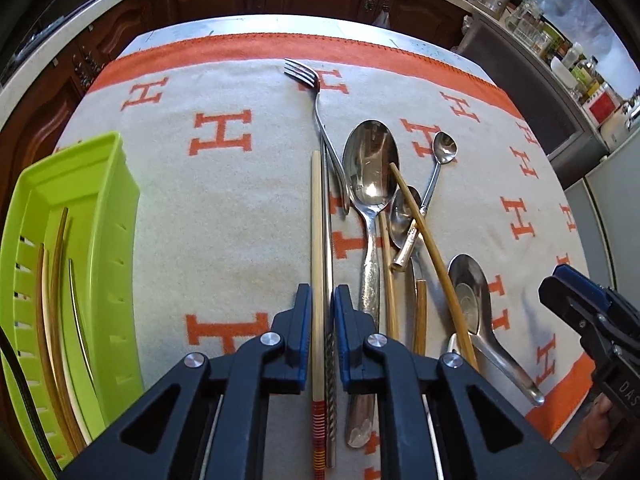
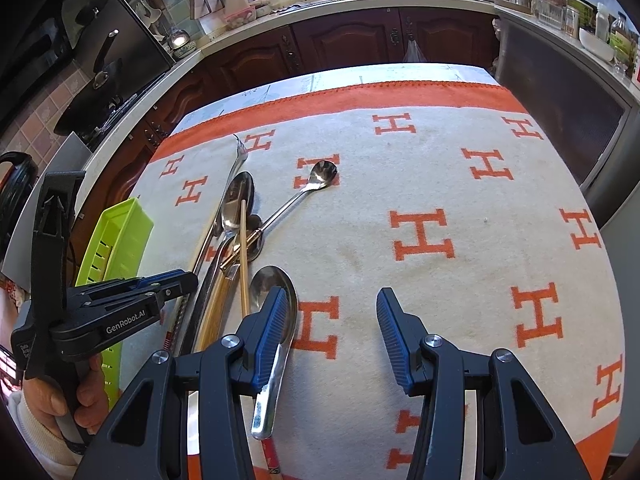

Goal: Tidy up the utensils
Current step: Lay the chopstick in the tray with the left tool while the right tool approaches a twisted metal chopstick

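My left gripper (image 1: 322, 320) is nearly closed around a pale wooden chopstick (image 1: 317, 240) and a metal chopstick (image 1: 329, 248) that lie side by side on the cloth; whether the pads touch them is unclear. To their right lies a pile: a fork (image 1: 316, 96), a large spoon (image 1: 370, 168), a small spoon (image 1: 443, 150), bamboo chopsticks (image 1: 432, 248) and a flat-bowled spoon (image 1: 470, 296). A lime-green tray (image 1: 112, 208) at the left holds several chopsticks. My right gripper (image 2: 332, 320) is open and empty, its left finger over the flat-bowled spoon (image 2: 276, 292).
A grey cloth with orange H marks (image 2: 424, 236) covers the table. Dark wood cabinets (image 2: 340, 48) and a cluttered counter run behind it. A steel appliance (image 2: 560, 92) stands at the right edge. The left gripper also shows in the right wrist view (image 2: 152, 284).
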